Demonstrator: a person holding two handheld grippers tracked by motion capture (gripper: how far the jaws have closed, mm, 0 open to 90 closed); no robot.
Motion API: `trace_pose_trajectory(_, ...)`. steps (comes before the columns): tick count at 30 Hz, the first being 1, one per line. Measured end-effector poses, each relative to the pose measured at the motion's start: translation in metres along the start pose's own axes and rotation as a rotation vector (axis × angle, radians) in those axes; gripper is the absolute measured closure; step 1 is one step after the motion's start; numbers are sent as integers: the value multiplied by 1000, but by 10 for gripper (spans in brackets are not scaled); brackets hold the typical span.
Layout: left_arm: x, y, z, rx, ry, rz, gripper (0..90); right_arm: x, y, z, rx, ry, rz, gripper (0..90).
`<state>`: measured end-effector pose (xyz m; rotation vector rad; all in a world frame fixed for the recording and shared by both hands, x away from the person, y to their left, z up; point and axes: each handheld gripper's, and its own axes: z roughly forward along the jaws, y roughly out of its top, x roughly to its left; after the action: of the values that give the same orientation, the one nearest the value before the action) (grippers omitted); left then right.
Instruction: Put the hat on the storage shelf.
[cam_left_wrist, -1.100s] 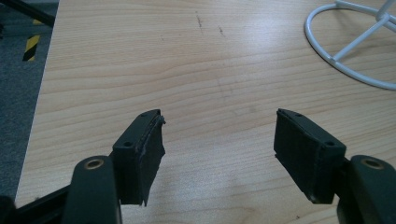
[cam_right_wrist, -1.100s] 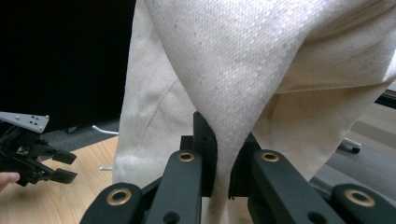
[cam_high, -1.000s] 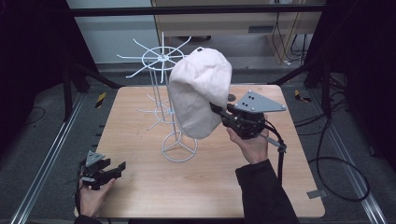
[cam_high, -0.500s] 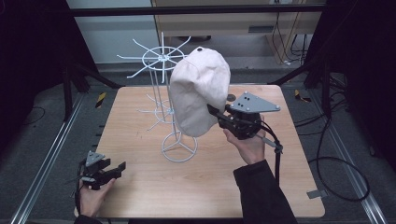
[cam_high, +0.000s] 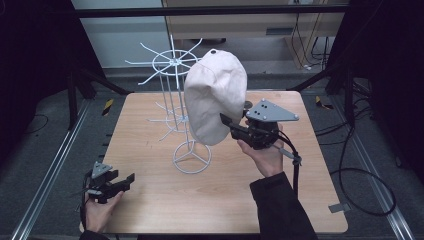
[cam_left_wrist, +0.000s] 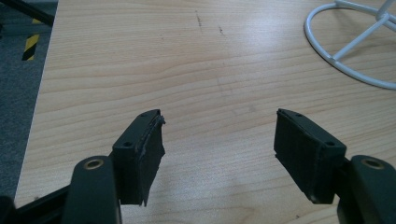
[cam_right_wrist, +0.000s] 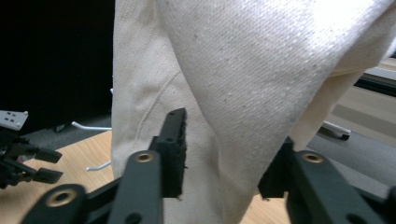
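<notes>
a cream fabric cap (cam_high: 216, 97) hangs on a white wire rack (cam_high: 172, 90) that stands near the middle of the wooden worktop (cam_high: 220, 190). the cap covers the right side of the rack, its crown up near the spoked ring at the top and its lower edge hanging above the rack's round base ring (cam_high: 191, 156).

the right gripper (cam_high: 235, 127) sits just to the right of the cap, held level in the person's right hand (cam_high: 265, 155), with the grey three-cornered plate on top and its cable trailing down past the dark sleeve. its jaws point left at the lower part of the cap. in the right gripper view a hanging fold of the cap (cam_right_wrist: 243, 93) runs down between the two jaws; the left jaw stands off the cloth with a gap showing, and the right jaw lies close against or behind the fold, where contact cannot be judged. the jaws have just been opening, with the cloth still between them, so they stand partly open and not clamped on it.

the left gripper (cam_high: 122, 181) rests low at the near left corner of the worktop in the left hand (cam_high: 100, 212), well apart from the rack. in the left gripper view (cam_left_wrist: 217, 140) its jaws are wide open over bare wood, with part of the base ring (cam_left_wrist: 345, 56) off at the upper right.
</notes>
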<state>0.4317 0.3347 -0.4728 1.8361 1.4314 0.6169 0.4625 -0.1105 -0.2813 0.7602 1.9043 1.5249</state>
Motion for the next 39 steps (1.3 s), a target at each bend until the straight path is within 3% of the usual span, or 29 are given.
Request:
trace_pose_trajectory(18,0,0,0,5,-1,2,327,-8,-11,-3,-12,-42,39,424)
trace_pose_trajectory(25,0,0,1,7,-1,3,326,-10,-16,-9,-13,-55,48,328)
trace_pose_trajectory(39,-1,-1,1,7,2,5,324,-22,-61,-30,41,-44,113,208)
